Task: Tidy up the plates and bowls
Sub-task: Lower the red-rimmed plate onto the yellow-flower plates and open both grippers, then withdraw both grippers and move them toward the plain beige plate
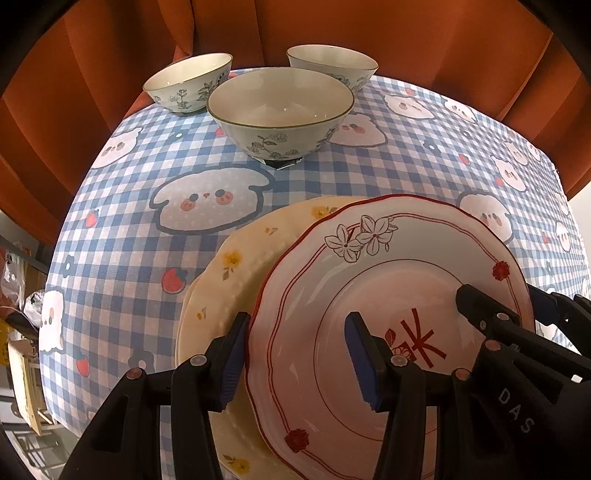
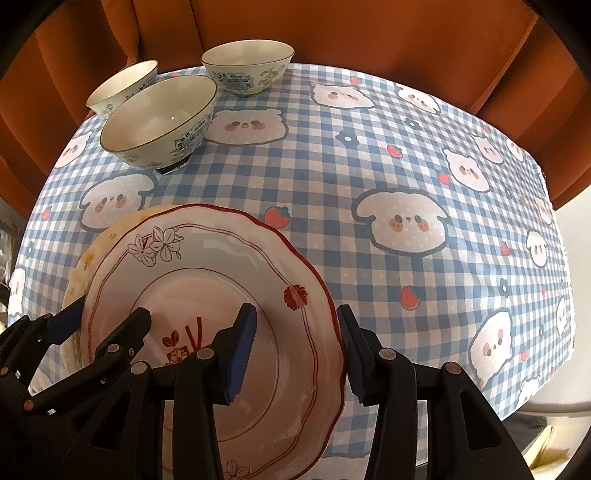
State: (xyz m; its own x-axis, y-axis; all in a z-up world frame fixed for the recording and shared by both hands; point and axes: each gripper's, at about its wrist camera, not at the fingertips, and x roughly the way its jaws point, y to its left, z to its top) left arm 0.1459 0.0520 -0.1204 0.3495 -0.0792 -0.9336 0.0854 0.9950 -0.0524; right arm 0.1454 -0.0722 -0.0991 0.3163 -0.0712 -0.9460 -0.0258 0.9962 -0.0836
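The left claw (image 1: 295, 354) is sitting spread at the near left edge of the red-rimmed plate (image 1: 388, 295), its 2 blue pads straddling that scalloped rim: 1 pad is outside the rim, the other is over the plate's well. Whether either pad is touching the plate cannot be told. The right claw (image 2: 297, 350) is likewise spread, straddling the same plate's right rim, with 1 pad over the well and 1 outside the edge.

The red-rimmed plate is lying on top of a yellow floral plate (image 1: 236, 273), shifted to the right so the yellow one is showing as a crescent to the left claw's left. Both plates are resting on the checkered tabletop (image 2: 369, 166), directly ahead of and beneath the 2 claws.

Well ahead of the claws, 3 floral bowls are standing upright near the far edge: the nearest bowl (image 1: 280, 110) in front, the left bowl (image 1: 188, 81) and the right bowl (image 1: 332, 64) behind it. An orange curtain (image 1: 332, 29) is hanging beyond the tabletop.
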